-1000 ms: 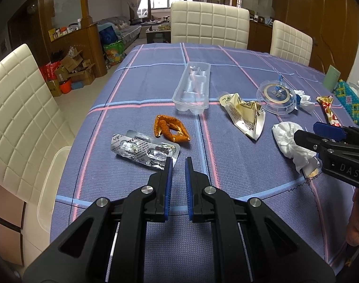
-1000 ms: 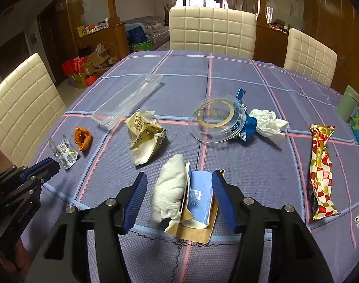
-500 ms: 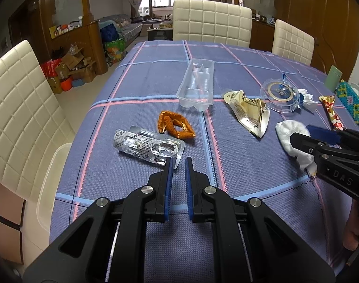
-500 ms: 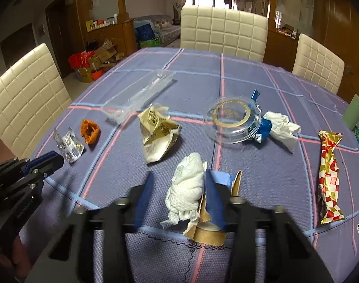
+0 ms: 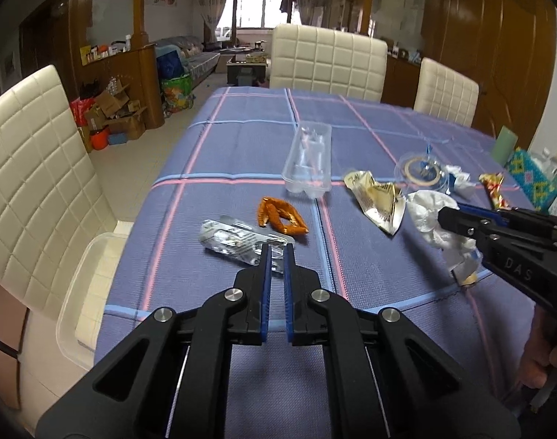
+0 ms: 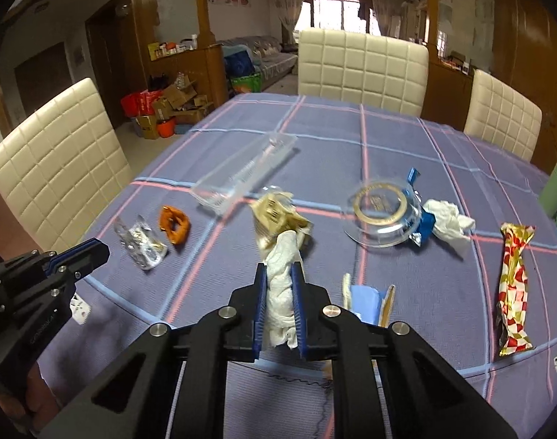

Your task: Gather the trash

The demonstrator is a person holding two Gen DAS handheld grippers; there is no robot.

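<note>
Two blue pads (image 6: 296,303) of right hand-held gripper (image 6: 279,274), clamping white tissue (image 6: 280,292)
</note>
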